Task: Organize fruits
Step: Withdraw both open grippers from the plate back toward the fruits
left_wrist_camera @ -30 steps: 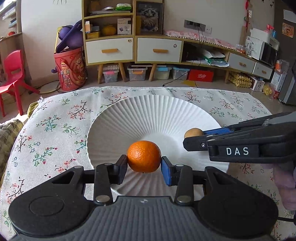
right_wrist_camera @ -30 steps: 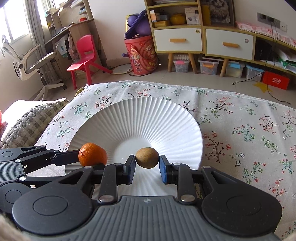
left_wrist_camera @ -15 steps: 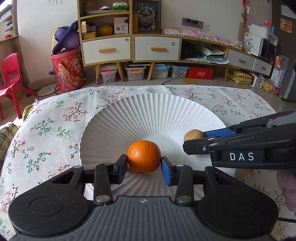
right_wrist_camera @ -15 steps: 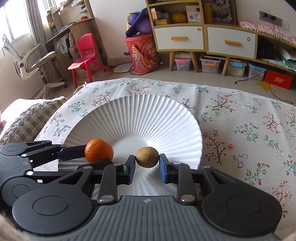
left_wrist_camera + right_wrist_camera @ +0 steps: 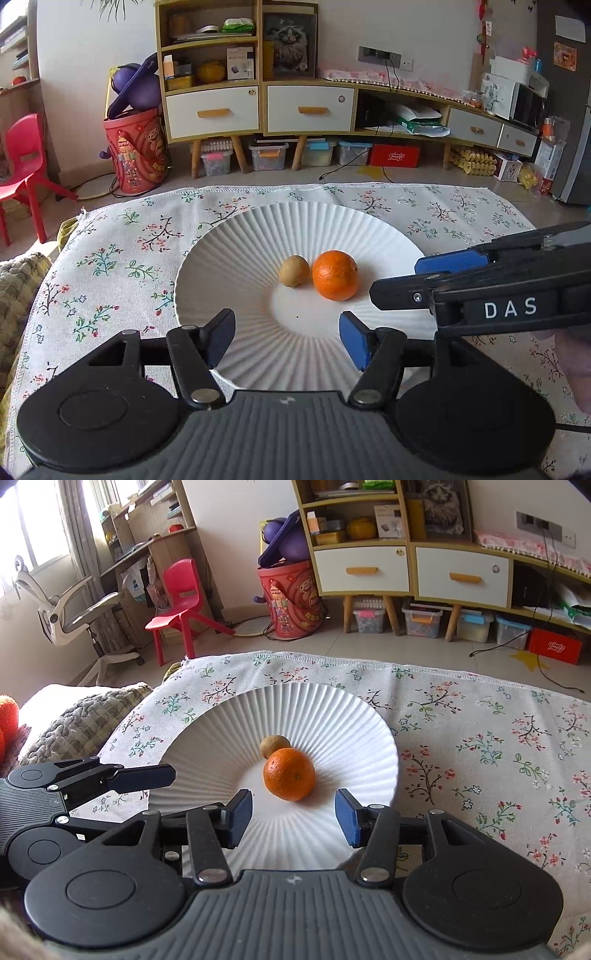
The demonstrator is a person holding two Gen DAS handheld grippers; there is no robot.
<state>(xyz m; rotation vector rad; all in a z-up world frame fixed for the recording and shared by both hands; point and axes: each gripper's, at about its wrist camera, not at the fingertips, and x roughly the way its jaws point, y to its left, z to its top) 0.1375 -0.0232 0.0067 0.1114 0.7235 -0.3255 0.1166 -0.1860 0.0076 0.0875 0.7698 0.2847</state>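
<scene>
The table (image 5: 110,266) is spread with a floral cloth (image 5: 480,738), and it stretches out ahead of both tongs. On the cloth sits a white ribbed plate (image 5: 229,236), its near rim passing under the tips of both tongs. The left tongs (image 5: 287,338) hang over the plate's near edge with their pads spread wide apart and nothing between them. The right tongs (image 5: 293,818) do likewise, open and empty, reaching in from the right of the left pair. The orange (image 5: 335,275) rests in the plate's flat centre, just ahead of both tongs and clear of their pads. The small brown kiwi (image 5: 293,271) lies touching the orange, on its left as seen from the left tongs, behind it from the right tongs.
</scene>
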